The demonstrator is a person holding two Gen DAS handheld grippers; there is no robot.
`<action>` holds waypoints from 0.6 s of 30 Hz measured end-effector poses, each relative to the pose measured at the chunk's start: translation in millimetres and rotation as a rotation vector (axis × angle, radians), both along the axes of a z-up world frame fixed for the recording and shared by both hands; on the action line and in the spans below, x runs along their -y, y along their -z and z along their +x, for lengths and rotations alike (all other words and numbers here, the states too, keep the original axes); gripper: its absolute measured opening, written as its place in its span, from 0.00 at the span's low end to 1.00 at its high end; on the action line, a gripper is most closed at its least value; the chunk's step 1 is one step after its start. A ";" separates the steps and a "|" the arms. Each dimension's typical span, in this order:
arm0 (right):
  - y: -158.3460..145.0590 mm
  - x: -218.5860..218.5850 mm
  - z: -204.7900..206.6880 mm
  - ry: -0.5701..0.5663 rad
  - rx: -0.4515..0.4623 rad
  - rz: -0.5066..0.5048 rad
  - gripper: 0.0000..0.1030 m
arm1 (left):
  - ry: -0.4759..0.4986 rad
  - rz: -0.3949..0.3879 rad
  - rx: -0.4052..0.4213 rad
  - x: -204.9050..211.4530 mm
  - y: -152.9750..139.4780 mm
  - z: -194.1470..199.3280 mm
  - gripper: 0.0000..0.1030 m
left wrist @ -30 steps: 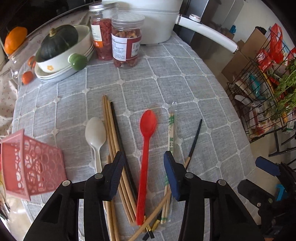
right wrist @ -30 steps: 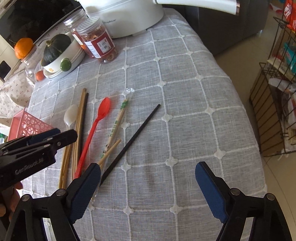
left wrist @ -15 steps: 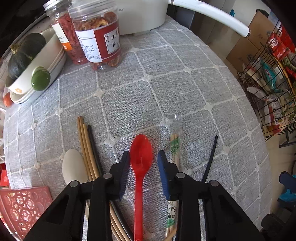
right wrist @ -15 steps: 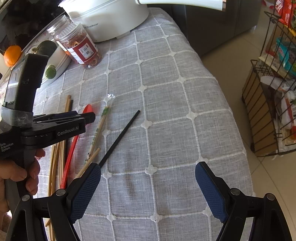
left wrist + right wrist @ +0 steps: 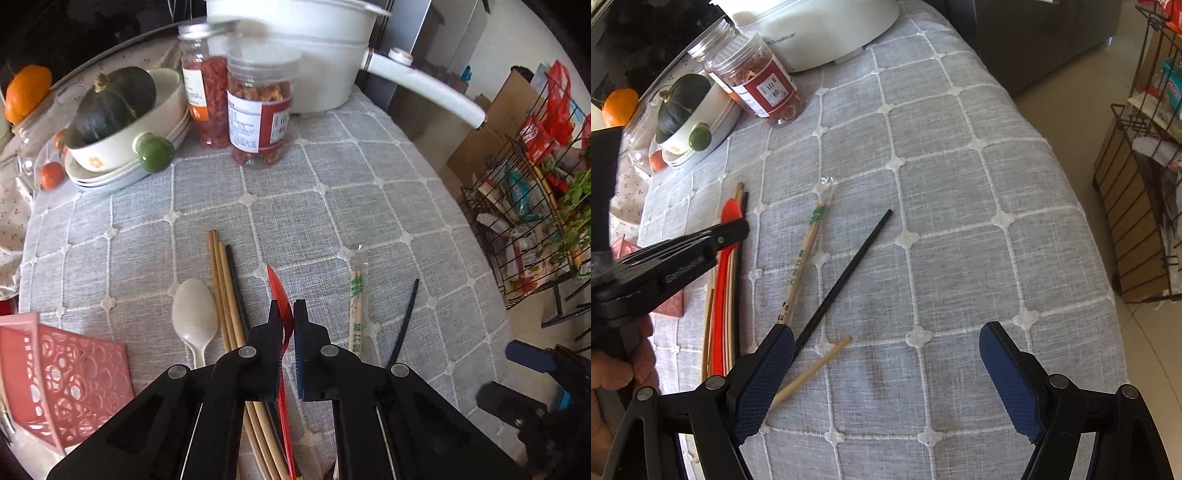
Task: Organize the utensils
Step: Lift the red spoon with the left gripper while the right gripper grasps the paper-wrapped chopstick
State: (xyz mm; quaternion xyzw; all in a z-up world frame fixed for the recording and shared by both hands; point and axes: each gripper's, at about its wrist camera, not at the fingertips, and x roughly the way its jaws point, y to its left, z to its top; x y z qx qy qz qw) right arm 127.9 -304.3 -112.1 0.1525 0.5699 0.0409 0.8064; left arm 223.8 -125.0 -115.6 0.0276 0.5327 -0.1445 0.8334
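Red spoon (image 5: 279, 295) pinched in left gripper (image 5: 287, 314), chopsticks (image 5: 225, 291) and white spoon (image 5: 194, 314) beside; right gripper (image 5: 886, 363) gapes wide.

Left wrist view: the red spoon (image 5: 277, 295) shows only its bowl tip ahead of the left gripper (image 5: 287, 314); the neck is covered by the closed fingers, and the handle runs off the bottom edge. The wooden chopsticks (image 5: 221, 288) pass under the gripper body, lower ends cut off. The pink basket (image 5: 66, 373) is cropped at the left edge. The white pot (image 5: 314, 70) is blurred, top cropped. Jar label (image 5: 251, 122) print is unreadable. Right wrist view: the black chopstick (image 5: 849, 266) disappears behind a finger (image 5: 768, 380) of the right gripper (image 5: 886, 376).
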 end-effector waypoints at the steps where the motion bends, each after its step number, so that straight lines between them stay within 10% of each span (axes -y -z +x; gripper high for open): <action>1: 2.1 -0.9 1.2 0.000 -0.005 0.008 0.80 | 0.001 -0.017 0.022 -2.0 -7.5 -7.1 0.05; 18: 33.2 -26.6 57.1 -0.002 -0.028 0.189 0.31 | -0.041 -0.172 0.268 -119.3 -97.0 -139.0 0.05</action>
